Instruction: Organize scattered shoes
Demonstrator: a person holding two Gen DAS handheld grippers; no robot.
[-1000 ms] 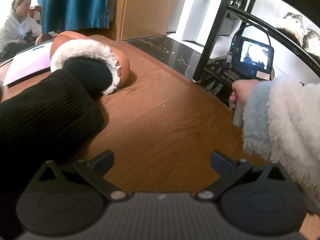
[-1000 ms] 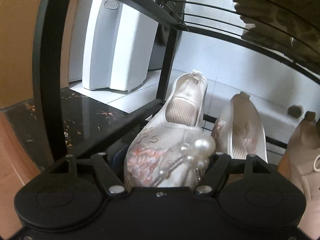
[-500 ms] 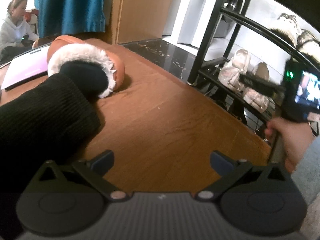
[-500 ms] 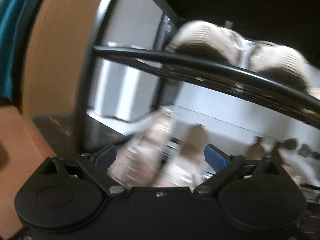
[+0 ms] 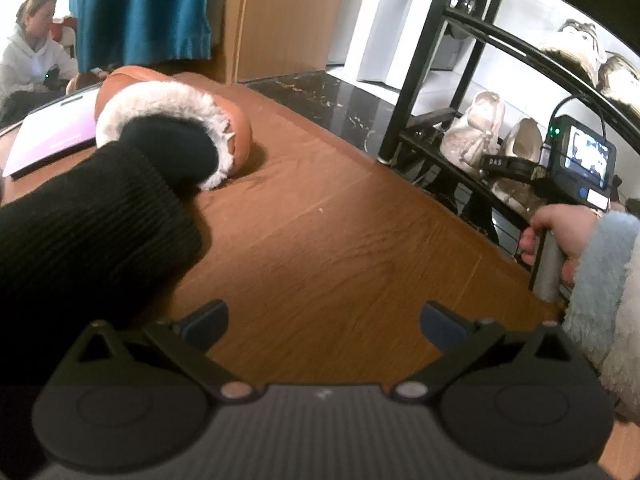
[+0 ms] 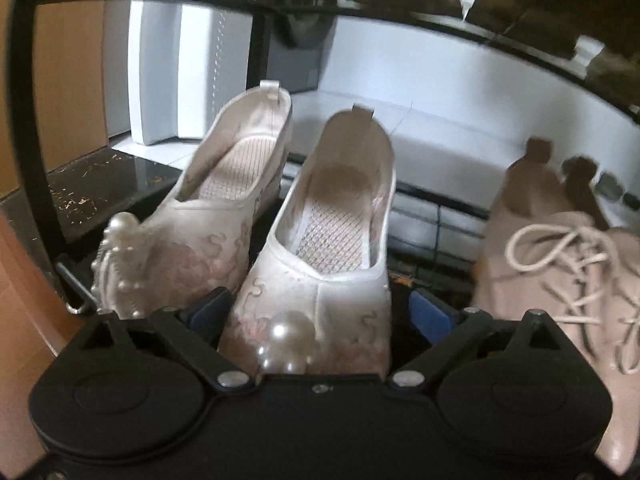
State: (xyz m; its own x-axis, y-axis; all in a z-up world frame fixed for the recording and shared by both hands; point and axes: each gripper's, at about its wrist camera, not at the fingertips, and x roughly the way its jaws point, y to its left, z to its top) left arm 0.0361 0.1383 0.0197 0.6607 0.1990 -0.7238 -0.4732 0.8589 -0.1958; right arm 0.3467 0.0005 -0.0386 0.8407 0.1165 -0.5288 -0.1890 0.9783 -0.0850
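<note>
Right gripper [image 6: 320,312] is at the shoe rack [image 6: 28,128], jaws closing around the toe of the right-hand embroidered shoe [image 6: 320,264]; left pad looks at the shoe's side, right pad still apart from it. That shoe sits on the rack shelf touching its mate [image 6: 216,216], which leans just to its left. Pink lace-up shoes [image 6: 560,264] stand further right on the same shelf.

Only the left wrist view shows the rest: left gripper [image 5: 324,320] wide open, nothing between the fingers, over the wooden floor [image 5: 340,232]. Fur-lined brown slipper [image 5: 172,120] lies well away from the rack, a black sleeve [image 5: 88,232] reaching into it. It also shows the right hand [image 5: 560,236] on its gripper handle beside the rack.
</note>
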